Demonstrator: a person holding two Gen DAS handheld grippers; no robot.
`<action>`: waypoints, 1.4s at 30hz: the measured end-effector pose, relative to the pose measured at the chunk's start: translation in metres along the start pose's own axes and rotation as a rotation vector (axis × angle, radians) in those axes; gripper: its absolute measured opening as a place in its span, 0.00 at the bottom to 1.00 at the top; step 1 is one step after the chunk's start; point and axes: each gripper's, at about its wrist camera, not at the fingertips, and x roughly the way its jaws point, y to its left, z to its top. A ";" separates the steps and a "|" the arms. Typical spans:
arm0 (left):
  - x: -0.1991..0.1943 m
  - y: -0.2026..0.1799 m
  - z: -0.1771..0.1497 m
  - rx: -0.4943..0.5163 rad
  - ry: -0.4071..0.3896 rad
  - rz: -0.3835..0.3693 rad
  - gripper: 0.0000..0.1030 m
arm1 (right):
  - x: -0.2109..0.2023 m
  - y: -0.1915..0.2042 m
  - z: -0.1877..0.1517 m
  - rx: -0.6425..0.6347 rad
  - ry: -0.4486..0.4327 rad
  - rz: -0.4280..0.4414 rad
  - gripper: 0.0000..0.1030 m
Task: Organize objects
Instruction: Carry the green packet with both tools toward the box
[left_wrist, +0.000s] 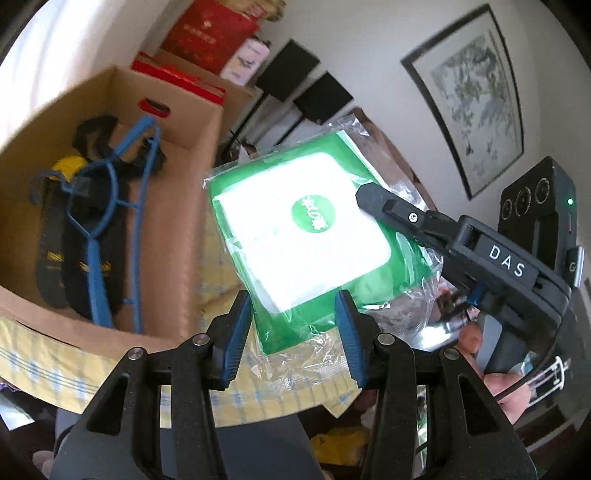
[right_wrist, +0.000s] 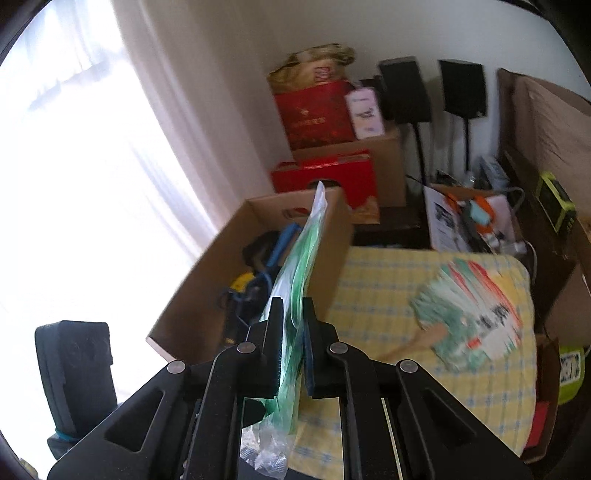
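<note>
**Green packet held up beside the open carton**

The right gripper (right_wrist: 293, 343) is clamping a flat green-and-white packet in clear plastic wrap (left_wrist: 306, 236), its jaws pressed narrow on the packet's edge. From the right wrist view the packet (right_wrist: 295, 273) is showing edge-on, rising between the fingers and covering part of the open brown cardboard carton (right_wrist: 207, 266) behind it. In the left wrist view the black right gripper (left_wrist: 369, 195) is reaching in from the right, a hand (left_wrist: 491, 376) gripping its handle.

The left gripper (left_wrist: 291, 332) is standing partly open with its blue pads (left_wrist: 234, 332) on either side of the packet's lower edge; whether they are touching the wrap cannot be told.

The carton (left_wrist: 177, 229) is sitting just left of the packet on a yellow checked cloth (right_wrist: 388, 295). Inside it are lying a blue wire hanger (left_wrist: 99, 236) and dark insoles (left_wrist: 55, 251). A green, red and white paper fan (right_wrist: 472, 306) is resting on the cloth to the right, blurred. Red gift boxes (right_wrist: 317, 114) are stacked behind the carton, two black speakers on stands (right_wrist: 436, 88) beside them, and a framed picture (left_wrist: 469, 110) is hanging on the wall.
</note>
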 end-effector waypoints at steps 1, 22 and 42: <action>-0.005 0.003 0.003 -0.001 -0.009 0.006 0.41 | 0.004 0.006 0.005 -0.007 0.001 0.008 0.07; 0.027 0.091 0.050 -0.076 0.090 0.119 0.41 | 0.114 0.016 0.019 0.060 0.131 0.015 0.05; -0.009 0.083 0.054 0.030 0.079 0.260 0.65 | 0.133 0.011 -0.001 0.062 0.214 -0.050 0.21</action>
